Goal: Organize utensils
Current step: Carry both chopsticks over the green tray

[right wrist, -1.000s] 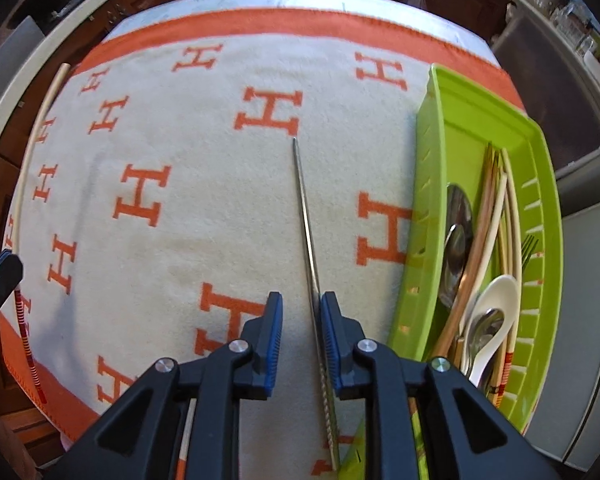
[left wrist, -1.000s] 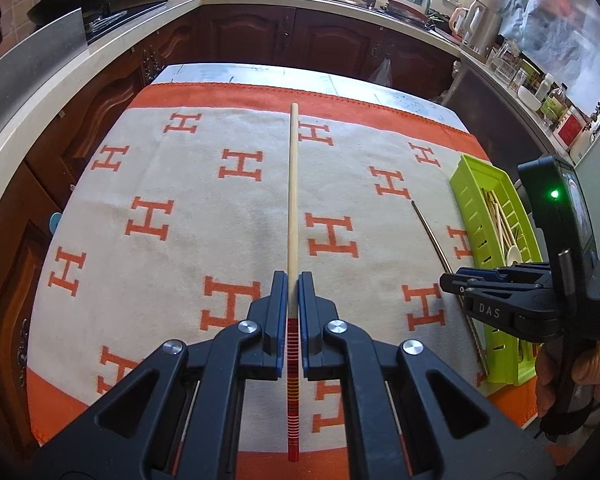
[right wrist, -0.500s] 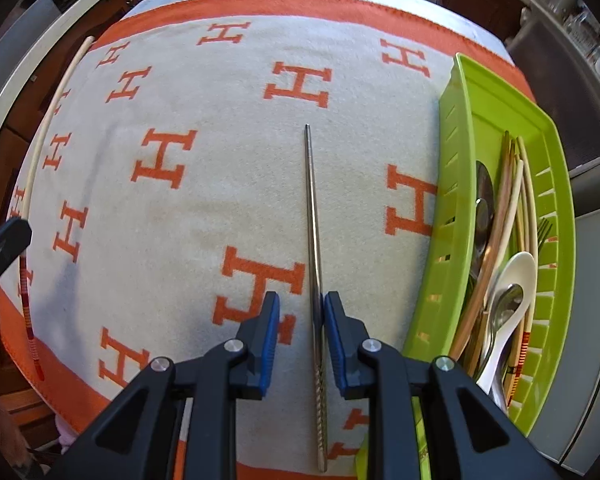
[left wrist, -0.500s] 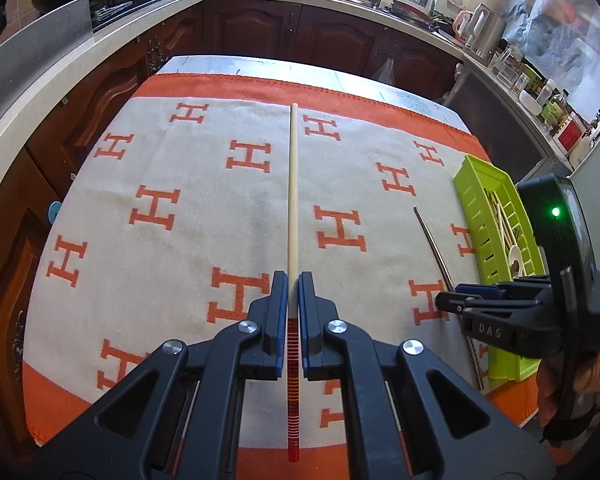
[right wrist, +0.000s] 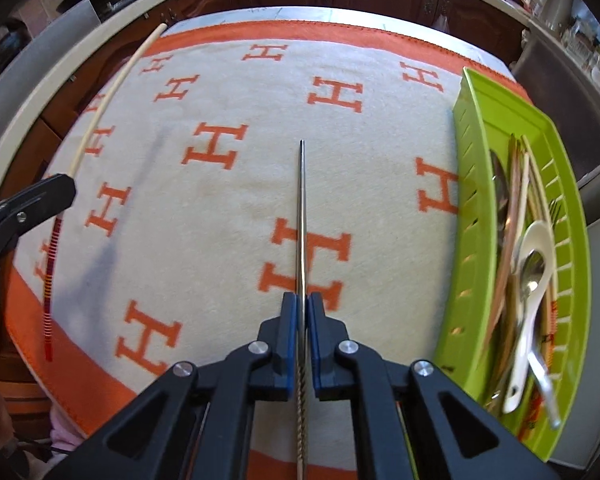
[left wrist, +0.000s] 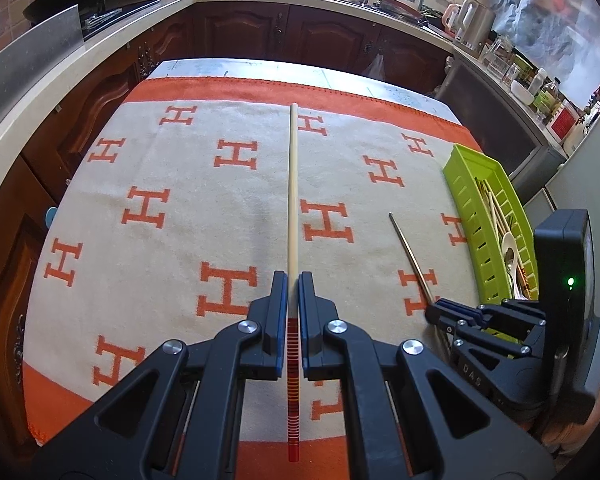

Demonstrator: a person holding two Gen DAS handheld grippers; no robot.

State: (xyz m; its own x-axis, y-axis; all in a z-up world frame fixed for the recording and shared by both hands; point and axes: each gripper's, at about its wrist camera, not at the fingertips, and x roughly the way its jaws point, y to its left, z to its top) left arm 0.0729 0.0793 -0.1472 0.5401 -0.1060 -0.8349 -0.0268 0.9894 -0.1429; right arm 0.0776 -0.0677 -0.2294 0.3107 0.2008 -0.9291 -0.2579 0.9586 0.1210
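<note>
My left gripper (left wrist: pixel 293 280) is shut on a long wooden chopstick (left wrist: pixel 291 184) with a red-striped end, held above the blanket and pointing away. In the right wrist view that wooden chopstick (right wrist: pixel 100 108) shows at the far left, gripped by the left gripper (right wrist: pixel 60 190). My right gripper (right wrist: pixel 302 300) is shut on a thin metal chopstick (right wrist: pixel 302 208), which runs straight ahead between the pads. From the left wrist view the right gripper (left wrist: pixel 434 310) sits low at the right, pinching the metal chopstick (left wrist: pixel 410 254). A green tray (right wrist: pixel 466 208) with spoons, chopsticks and a fork stands to the right.
An orange and cream blanket (left wrist: pixel 180 184) with H marks covers the table. The green tray (left wrist: pixel 466 192) lies near its right edge. Dark kitchen cabinets and a pale counter (left wrist: pixel 100 48) wrap around the left and far sides, with a cluttered counter at the right.
The right gripper's jaws have shut on the metal chopstick that lay between them, and it has shifted across the blanket. The left gripper still holds the wooden chopstick.
</note>
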